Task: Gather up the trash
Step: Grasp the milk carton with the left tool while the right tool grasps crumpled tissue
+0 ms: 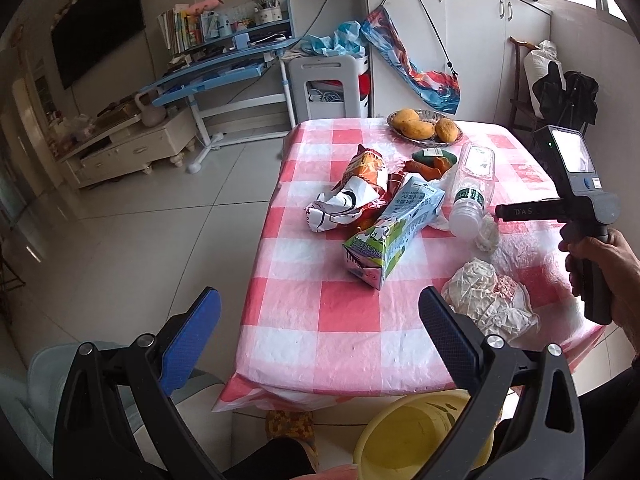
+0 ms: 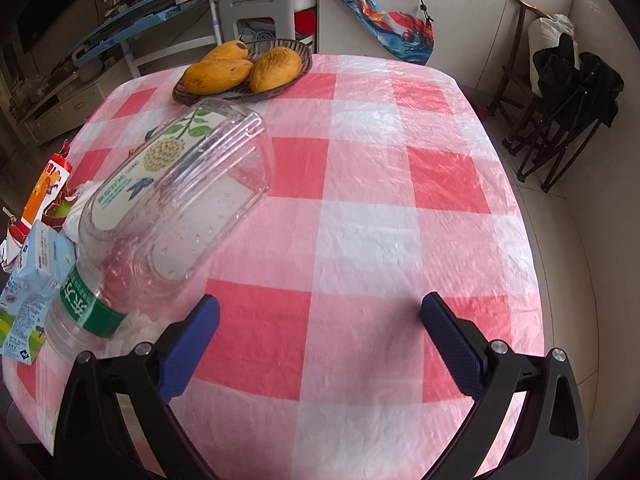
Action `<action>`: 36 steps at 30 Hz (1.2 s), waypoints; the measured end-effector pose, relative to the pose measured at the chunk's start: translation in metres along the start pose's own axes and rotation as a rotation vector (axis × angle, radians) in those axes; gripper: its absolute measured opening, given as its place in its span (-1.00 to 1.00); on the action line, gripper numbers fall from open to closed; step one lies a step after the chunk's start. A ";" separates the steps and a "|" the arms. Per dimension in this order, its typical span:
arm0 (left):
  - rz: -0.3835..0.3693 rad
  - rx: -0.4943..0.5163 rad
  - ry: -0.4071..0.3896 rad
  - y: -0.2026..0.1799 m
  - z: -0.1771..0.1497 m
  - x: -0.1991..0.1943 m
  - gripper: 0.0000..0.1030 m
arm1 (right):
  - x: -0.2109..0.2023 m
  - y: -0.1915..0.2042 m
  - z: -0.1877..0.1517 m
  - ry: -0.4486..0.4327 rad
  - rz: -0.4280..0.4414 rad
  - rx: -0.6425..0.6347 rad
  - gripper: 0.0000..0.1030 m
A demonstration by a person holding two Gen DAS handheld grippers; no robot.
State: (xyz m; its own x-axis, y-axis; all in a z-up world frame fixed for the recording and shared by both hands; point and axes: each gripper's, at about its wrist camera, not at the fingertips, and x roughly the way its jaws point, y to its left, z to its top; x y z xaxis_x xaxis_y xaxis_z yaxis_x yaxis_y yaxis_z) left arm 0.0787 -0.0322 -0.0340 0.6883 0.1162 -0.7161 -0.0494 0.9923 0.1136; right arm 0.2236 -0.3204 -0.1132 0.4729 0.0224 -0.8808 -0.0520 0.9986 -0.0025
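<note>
Trash lies on the pink checked table (image 1: 348, 320): a milk carton (image 1: 394, 232) on its side, crumpled snack bags (image 1: 356, 188), a clear plastic bottle (image 1: 474, 184) on its side and a crumpled paper wad (image 1: 488, 304). My left gripper (image 1: 320, 300) hangs open over the table's near edge with nothing between its fingers. A yellow bucket (image 1: 420, 436) stands on the floor below that edge. In the right wrist view, my right gripper (image 2: 320, 306) is open over bare cloth. The bottle (image 2: 160, 216) lies just left of its left finger (image 2: 192, 344), and the carton (image 2: 32, 292) lies further left.
A wicker basket (image 2: 300, 68) of mangoes stands at the table's far side, with small orange and green items (image 1: 432, 160) near it. A hand (image 1: 608, 264) holds the right gripper's handle. Folding chairs (image 2: 560, 92) with dark cloth stand right of the table, and a white stool (image 1: 324, 88) stands beyond it.
</note>
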 end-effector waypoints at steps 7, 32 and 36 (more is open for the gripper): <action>-0.001 0.016 -0.006 -0.006 -0.001 -0.001 0.86 | -0.055 -0.005 -0.009 -0.131 0.072 0.037 0.88; -0.069 0.020 0.026 0.002 0.009 0.017 0.85 | -0.097 0.089 -0.089 -0.182 0.281 -0.297 0.88; -0.094 0.067 0.020 -0.008 0.018 0.024 0.85 | -0.090 0.096 -0.092 -0.156 0.294 -0.313 0.86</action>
State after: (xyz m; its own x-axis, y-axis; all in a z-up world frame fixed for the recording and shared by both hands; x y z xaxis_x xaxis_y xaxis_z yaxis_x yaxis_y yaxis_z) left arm 0.1090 -0.0377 -0.0399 0.6728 0.0238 -0.7395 0.0643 0.9938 0.0905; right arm 0.0954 -0.2312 -0.0774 0.5242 0.3338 -0.7834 -0.4559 0.8870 0.0729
